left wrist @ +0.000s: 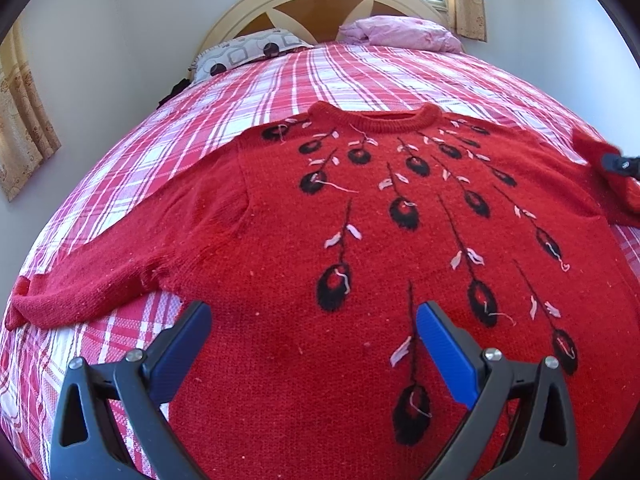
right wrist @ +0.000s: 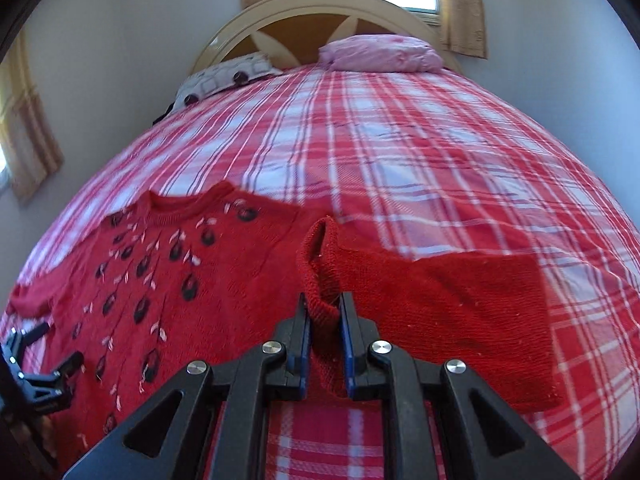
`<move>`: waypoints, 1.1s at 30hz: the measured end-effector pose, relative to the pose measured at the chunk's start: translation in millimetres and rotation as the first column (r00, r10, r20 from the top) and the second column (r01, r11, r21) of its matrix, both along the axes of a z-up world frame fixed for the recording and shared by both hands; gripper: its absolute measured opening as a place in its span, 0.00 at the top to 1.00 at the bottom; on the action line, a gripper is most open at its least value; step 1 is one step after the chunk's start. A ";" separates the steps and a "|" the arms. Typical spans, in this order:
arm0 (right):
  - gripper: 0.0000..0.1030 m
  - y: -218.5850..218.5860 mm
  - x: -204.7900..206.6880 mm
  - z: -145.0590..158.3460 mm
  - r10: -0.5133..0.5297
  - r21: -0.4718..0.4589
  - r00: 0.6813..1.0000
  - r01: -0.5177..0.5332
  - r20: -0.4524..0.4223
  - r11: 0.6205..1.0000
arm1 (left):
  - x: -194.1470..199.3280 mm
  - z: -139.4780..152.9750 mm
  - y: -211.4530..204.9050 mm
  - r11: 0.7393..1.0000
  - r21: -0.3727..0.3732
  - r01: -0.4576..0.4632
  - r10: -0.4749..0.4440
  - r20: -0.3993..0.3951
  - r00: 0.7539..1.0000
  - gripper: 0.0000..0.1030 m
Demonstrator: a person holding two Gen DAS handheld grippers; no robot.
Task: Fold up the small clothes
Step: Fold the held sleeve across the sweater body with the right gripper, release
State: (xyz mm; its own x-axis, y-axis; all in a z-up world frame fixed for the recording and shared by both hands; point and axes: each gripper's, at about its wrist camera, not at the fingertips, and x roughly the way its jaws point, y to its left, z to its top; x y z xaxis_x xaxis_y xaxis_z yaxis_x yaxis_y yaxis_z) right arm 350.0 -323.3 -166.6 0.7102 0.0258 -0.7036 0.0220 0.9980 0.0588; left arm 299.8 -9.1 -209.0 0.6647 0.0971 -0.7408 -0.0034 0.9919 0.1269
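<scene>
My left tongs [left wrist: 314,320] hang tilted downward over the near hem of the red knitted sweater with black feather-eye motifs and pale pink leaves [left wrist: 400,220], their blue-padded jaws spread wide with nothing between them, the pads above the knit; I cannot tell whether they touch it. That sweater lies flat, front up, on the red-and-white plaid bedspread [left wrist: 340,76], towards the bed's foot edge, neckline pointing at the cream arched wooden headboard [left wrist: 320,4]. Its one sleeve stretches out towards the bed's left edge, cuff near the corner. Two pillows, one grey-patterned [left wrist: 248,50] and one pink [left wrist: 404,32], sit at the head edge. My right tongs [right wrist: 324,304] also slope downward, and their jaws are pinched nearly together on the ribbed cuff of the sweater's other sleeve [right wrist: 440,312], which stands up between the pads. That sleeve is lifted off the bedspread and hangs as a broad red band towards the bed's right edge, while the patterned body lies to its left.
</scene>
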 end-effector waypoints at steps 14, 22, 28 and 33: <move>0.42 -47.8 -84.2 2.1 -0.071 -0.020 0.988 0.075 0.134 0.997 | 7.1 76.0 -79.8 0.957 -0.130 0.259 -0.259 0.016 0.966 0.01; 0.41 -71.0 -89.1 -4.3 -0.130 0.076 0.981 0.120 0.143 0.990 | 70.5 59.3 -188.7 0.904 -0.236 0.357 -0.384 -0.079 0.920 0.29; 0.41 -73.9 -90.3 -9.9 -0.130 0.090 0.981 0.118 0.143 0.989 | 116.5 29.2 -213.8 0.925 -0.250 0.287 -0.330 -0.153 0.931 0.31; 0.39 -79.6 -89.7 -14.5 -0.143 0.113 0.981 0.129 0.128 0.985 | 115.2 22.0 -215.4 0.903 -0.314 0.293 -0.354 -0.158 0.922 0.88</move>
State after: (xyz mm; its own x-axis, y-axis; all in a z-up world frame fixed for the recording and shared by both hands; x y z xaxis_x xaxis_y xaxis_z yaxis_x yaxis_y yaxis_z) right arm 260.3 -402.8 -181.2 0.8004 -0.0101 -0.5994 0.1420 0.9746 0.1731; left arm 415.0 -224.5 -187.0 0.4529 -0.3276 -0.8292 0.3196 0.9279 -0.1921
